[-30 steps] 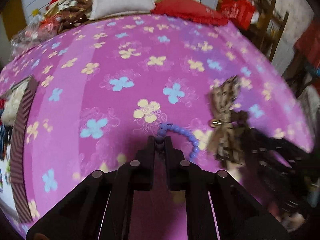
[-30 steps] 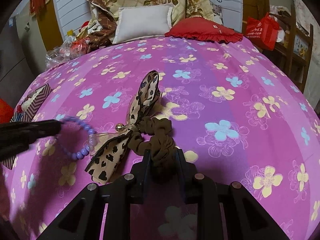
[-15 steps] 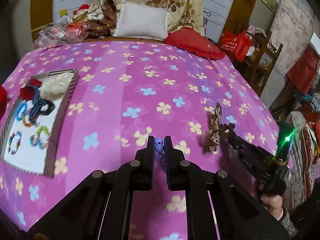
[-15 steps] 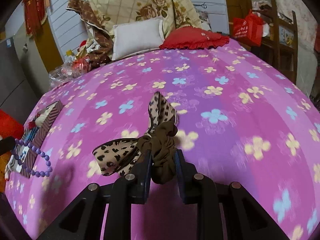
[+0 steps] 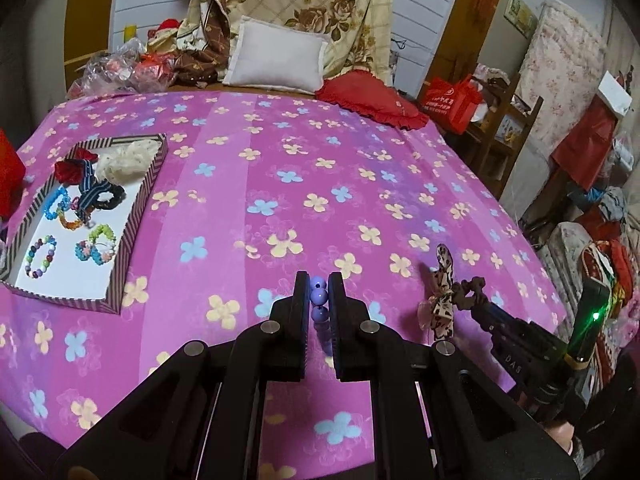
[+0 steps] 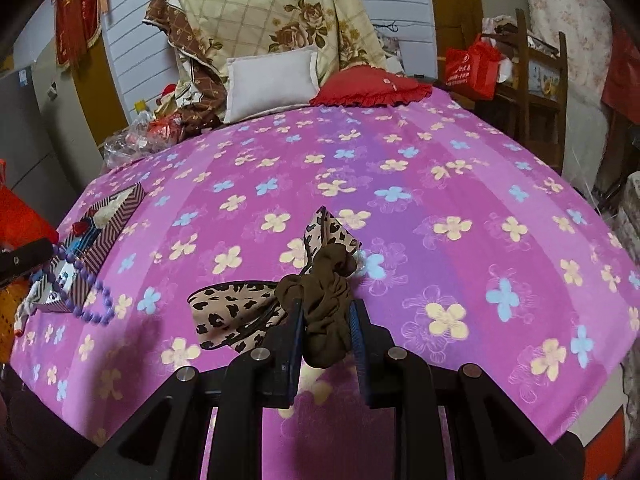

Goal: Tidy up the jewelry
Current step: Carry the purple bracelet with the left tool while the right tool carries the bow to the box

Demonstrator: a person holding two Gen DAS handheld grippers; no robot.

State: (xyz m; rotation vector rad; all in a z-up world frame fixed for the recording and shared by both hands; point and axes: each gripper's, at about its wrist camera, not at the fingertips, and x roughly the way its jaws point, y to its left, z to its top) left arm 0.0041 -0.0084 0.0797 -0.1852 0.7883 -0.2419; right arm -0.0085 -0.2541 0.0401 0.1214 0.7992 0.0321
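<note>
My left gripper [image 5: 319,282] is shut on a purple bead bracelet [image 5: 319,300], held above the pink flowered bedspread; in the right wrist view the bracelet [image 6: 86,280] dangles at the far left. My right gripper [image 6: 325,312] is shut on a brown scrunchie with a leopard-print bow [image 6: 328,300], lifted off the bed; the left wrist view shows the scrunchie [image 5: 444,296] at the lower right. A striped tray [image 5: 138,208] on the left of the bed holds several bracelets and hair ties; it also shows as the tray [image 6: 116,216] in the right wrist view.
A white pillow [image 5: 276,58], a red cushion [image 5: 372,96] and a heap of bedding lie at the head of the bed. Plastic bags [image 5: 120,70] sit at the far left corner. Wooden shelves and a red bag [image 5: 454,100] stand to the right.
Both grippers rose from the bedspread and pulled back, carrying the bracelet and the scrunchie clear of the cloth. The left view swung so that the striped tray came fully into sight.
</note>
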